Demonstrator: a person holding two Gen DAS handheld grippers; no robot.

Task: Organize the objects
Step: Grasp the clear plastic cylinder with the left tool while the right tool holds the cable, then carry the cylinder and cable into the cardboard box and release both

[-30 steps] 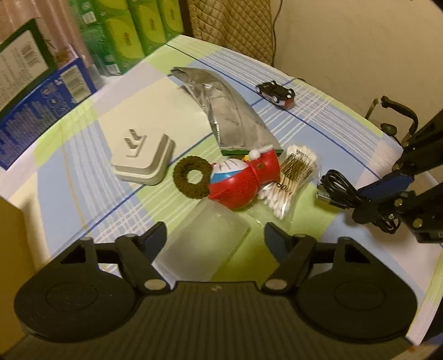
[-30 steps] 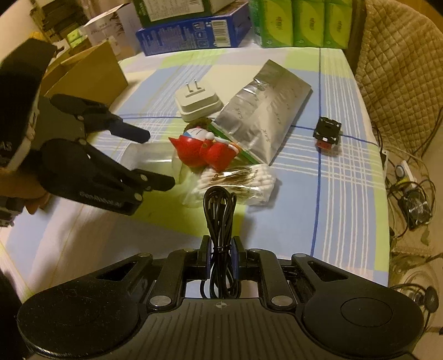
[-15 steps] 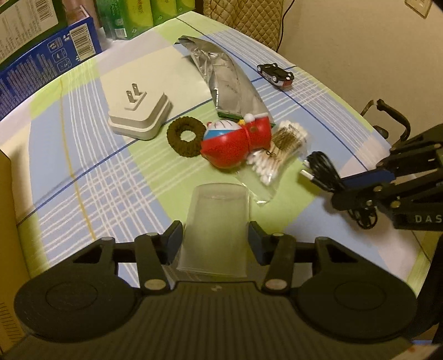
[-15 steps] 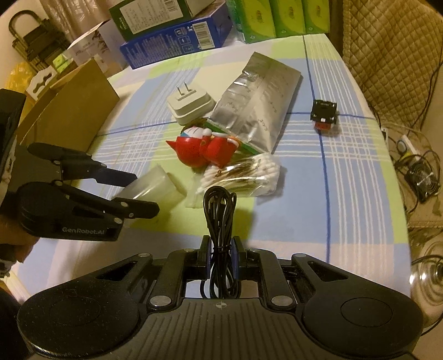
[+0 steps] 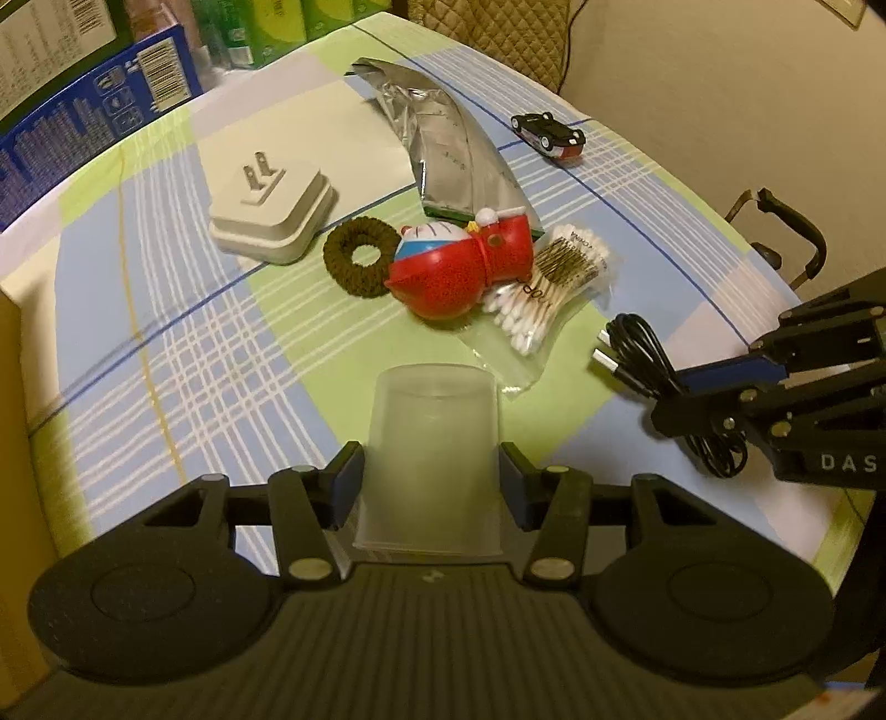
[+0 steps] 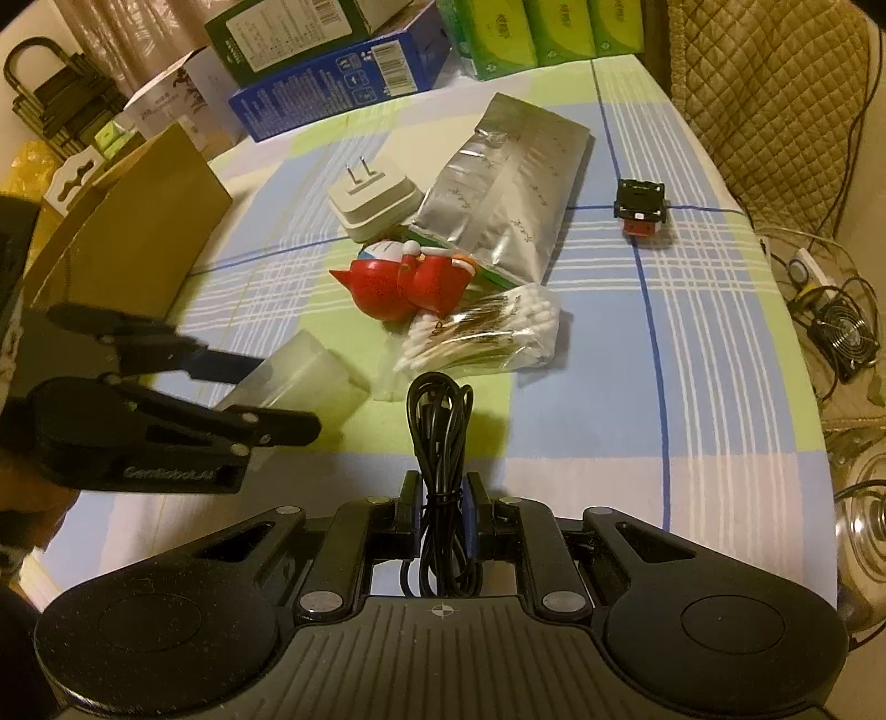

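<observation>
The left gripper [image 5: 432,482] had its fingers pinching the translucent cup [image 5: 432,437]; the right gripper [image 6: 441,518] clamped the black cable [image 6: 440,443]. Beyond both fingers, charger [image 5: 271,219], red toy [image 5: 459,271] and cotton swabs [image 6: 487,335] lay unsorted on the bench [image 5: 221,354].

Home room, plaid tablecloth [image 6: 720,343], quilted chair [image 6: 764,83], tissue packs [image 6: 531,27], cardboard box [image 6: 138,232], household clutter

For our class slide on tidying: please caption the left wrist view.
Left tongs grip a frosted plastic cup above the checked tablecloth strewn with small objects.
</observation>
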